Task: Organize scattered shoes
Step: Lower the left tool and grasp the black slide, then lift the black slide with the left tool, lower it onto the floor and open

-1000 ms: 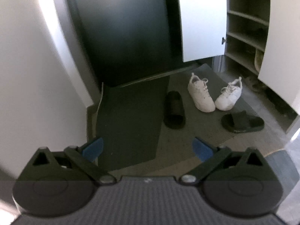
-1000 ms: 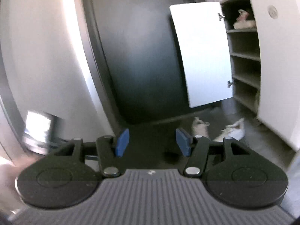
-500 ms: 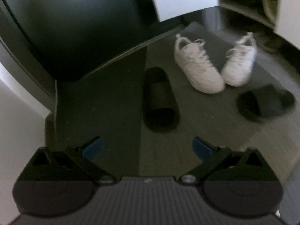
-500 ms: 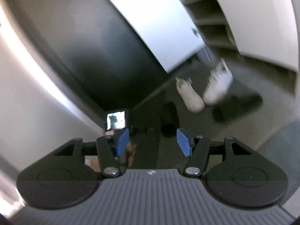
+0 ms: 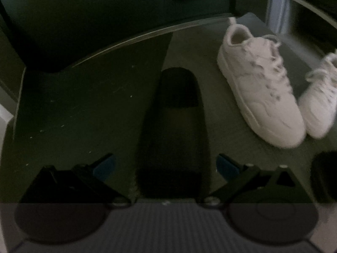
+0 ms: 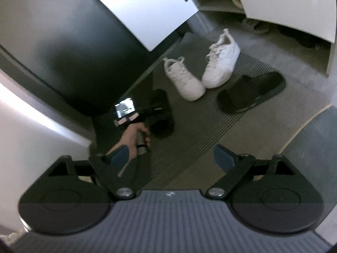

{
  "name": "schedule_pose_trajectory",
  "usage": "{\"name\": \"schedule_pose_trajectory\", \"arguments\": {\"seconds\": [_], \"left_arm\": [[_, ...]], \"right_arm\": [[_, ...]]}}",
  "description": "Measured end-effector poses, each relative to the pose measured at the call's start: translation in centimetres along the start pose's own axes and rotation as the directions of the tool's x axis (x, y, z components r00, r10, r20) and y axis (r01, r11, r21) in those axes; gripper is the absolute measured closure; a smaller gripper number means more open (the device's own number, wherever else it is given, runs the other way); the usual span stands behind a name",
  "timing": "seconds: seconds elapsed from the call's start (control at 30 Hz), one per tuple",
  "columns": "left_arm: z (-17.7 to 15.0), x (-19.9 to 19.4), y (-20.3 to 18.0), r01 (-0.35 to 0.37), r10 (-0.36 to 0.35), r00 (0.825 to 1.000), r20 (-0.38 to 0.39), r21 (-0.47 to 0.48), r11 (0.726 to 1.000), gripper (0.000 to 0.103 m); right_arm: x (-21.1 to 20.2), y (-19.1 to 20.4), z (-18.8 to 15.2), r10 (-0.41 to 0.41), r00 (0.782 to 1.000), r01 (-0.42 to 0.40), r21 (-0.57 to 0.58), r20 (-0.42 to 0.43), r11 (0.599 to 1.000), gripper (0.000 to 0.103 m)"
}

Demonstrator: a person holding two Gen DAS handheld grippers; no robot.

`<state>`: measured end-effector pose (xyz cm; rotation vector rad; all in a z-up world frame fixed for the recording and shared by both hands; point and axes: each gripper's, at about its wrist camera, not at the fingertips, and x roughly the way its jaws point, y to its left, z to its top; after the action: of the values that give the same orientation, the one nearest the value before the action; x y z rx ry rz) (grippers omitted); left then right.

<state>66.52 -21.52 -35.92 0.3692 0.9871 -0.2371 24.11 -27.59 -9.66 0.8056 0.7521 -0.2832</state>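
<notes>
While both grippers (image 5: 165,164) (image 6: 171,157) are held wide and empty, a slide (image 5: 174,126) is framed between left fingers; beside it, sneakers (image 5: 259,88). Only from the right are a second slide (image 6: 250,93) and cabinet (image 6: 280,6) seen whole.

Ahead of the left claw (image 5: 165,165) lay a matt black slide (image 5: 174,130); right of it a smooth white sneaker (image 5: 259,88) with cloth laces sat on a ribbed mat (image 6: 200,126).
</notes>
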Motion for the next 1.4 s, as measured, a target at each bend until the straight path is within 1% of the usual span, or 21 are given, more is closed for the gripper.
{"name": "schedule_pose_trajectory", "arguments": {"seconds": [0.1, 0.17, 0.23, 0.3, 0.37, 0.4, 0.43, 0.5, 0.57, 0.63, 0.73, 0.77, 0.9, 0.97, 1.0, 1.1, 1.2, 1.27, 1.33, 1.37, 1.4], "left_arm": [[0.6, 2.4, -0.5, 0.004, -0.005, 0.999, -0.042, -0.016, 1.0, 0.0], [1.3, 3.9, -0.1, 0.014, -0.02, 0.997, -0.073, -0.073, 0.997, 0.0], [1.7, 5.0, 0.1, 0.001, -0.01, 0.995, -0.098, -0.087, 0.996, 0.002], [1.9, 6.2, 0.3, 0.008, -0.02, 0.992, -0.125, -0.099, 0.995, 0.003], [1.7, 6.6, 0.7, 0.043, -0.058, 0.992, -0.115, -0.127, 0.991, 0.006], [1.5, 6.7, 0.7, 0.051, -0.064, 0.992, -0.104, -0.126, 0.991, 0.01], [1.3, 6.4, 0.7, 0.059, -0.068, 0.994, -0.086, -0.103, 0.993, 0.016], [1.1, 5.7, 0.5, 0.061, -0.065, 0.996, -0.064, -0.067, 0.996, 0.022], [0.5, 4.7, 0.3, 0.056, -0.058, 0.996, -0.06, -0.041, 0.998, 0.023], [-0.4, 3.2, 0.3, 0.08, -0.082, 0.996, -0.046, -0.028, 0.996, 0.024], [-1.9, 1.0, 0.3, 0.09, -0.089, 0.996, -0.024, 0.041, 0.995, 0.025], [-2.6, 0.0, 0.4, 0.096, -0.095, 0.995, -0.018, 0.06, 0.994, 0.025], [-4.8, -3.6, 0.9, 0.132, -0.131, 0.991, -0.015, 0.087, 0.987, 0.025], [-7.0, -6.1, 0.8, 0.154, -0.152, 0.988, -0.02, 0.118, 0.981, 0.025], [-7.5, -6.7, 0.7, 0.159, -0.158, 0.987, -0.021, 0.123, 0.98, 0.025], [-10.4, -9.5, 0.7, 0.189, -0.186, 0.982, -0.03, 0.137, 0.972, 0.025], [-13.6, -11.4, 0.3, 0.214, -0.208, 0.977, -0.051, 0.149, 0.965, 0.025], [-16.6, -12.7, 0.2, 0.235, -0.226, 0.971, -0.074, 0.16, 0.959, 0.024], [-18.8, -13.3, -0.1, 0.245, -0.232, 0.968, -0.092, 0.166, 0.955, 0.024], [-20.3, -13.6, 0.1, 0.254, -0.237, 0.964, -0.116, 0.156, 0.955, 0.024], [-20.9, -13.7, 0.2, 0.258, -0.24, 0.962, -0.127, 0.149, 0.955, 0.024]], "right_arm": [[1.9, -0.3, 0.4, -0.001, 0.999, 0.001, 0.01, -0.044, 1.0, 0.014], [2.8, -0.7, 0.7, -0.005, 0.997, 0.006, 0.023, -0.071, 1.0, 0.014], [3.7, -1.1, 0.9, -0.012, 0.996, 0.015, 0.036, -0.09, 0.999, 0.014], [4.4, -1.5, 1.0, -0.013, 0.994, 0.019, 0.052, -0.109, 0.998, 0.014], [4.3, -1.9, 1.1, 0.001, 0.994, 0.007, 0.08, -0.11, 0.997, 0.014], [4.2, -2.2, 1.2, 0.008, 0.994, 0.002, 0.094, -0.11, 0.996, 0.014], [4.2, -2.4, 1.2, 0.015, 0.994, -0.004, 0.108, -0.11, 0.994, 0.014], [3.6, -2.4, 1.5, 0.027, 0.994, -0.015, 0.124, -0.102, 0.992, 0.014], [2.8, -2.3, 1.7, 0.035, 0.995, -0.024, 0.126, -0.089, 0.992, 0.014], [2.1, -2.2, 1.5, 0.043, 0.996, -0.033, 0.126, -0.081, 0.992, 0.014], [0.7, -1.7, 0.8, 0.06, 0.996, -0.052, 0.117, -0.067, 0.992, 0.014], [0.2, -1.5, 0.6, 0.066, 0.996, -0.058, 0.114, -0.062, 0.992, 0.014], [-1.9, -0.7, -0.5, 0.09, 0.995, -0.085, 0.097, -0.041, 0.992, 0.014], [-2.9, -0.3, -1.1, 0.102, 0.994, -0.099, 0.089, -0.03, 0.991, 0.014], [-3.5, -0.2, -1.5, 0.109, 0.994, -0.106, 0.09, -0.028, 0.99, 0.014], [-5.2, 0.1, -2.8, 0.134, 0.991, -0.131, 0.098, -0.024, 0.986, 0.014], [-7.0, 0.6, -4.2, 0.158, 0.987, -0.156, 0.072, -0.019, 0.985, 0.014], [-8.0, 0.5, -4.6, 0.16, 0.987, -0.159, 0.069, -0.008, 0.985, 0.014], [-9.0, 0.5, -5.0, 0.163, 0.987, -0.163, 0.066, 0.002, 0.984, 0.014], [-9.5, 0.5, -5.2, 0.164, 0.986, -0.164, 0.064, 0.008, 0.984, 0.014], [-10.0, 0.4, -5.4, 0.165, 0.986, -0.166, 0.063, 0.013, 0.984, 0.014]]}}
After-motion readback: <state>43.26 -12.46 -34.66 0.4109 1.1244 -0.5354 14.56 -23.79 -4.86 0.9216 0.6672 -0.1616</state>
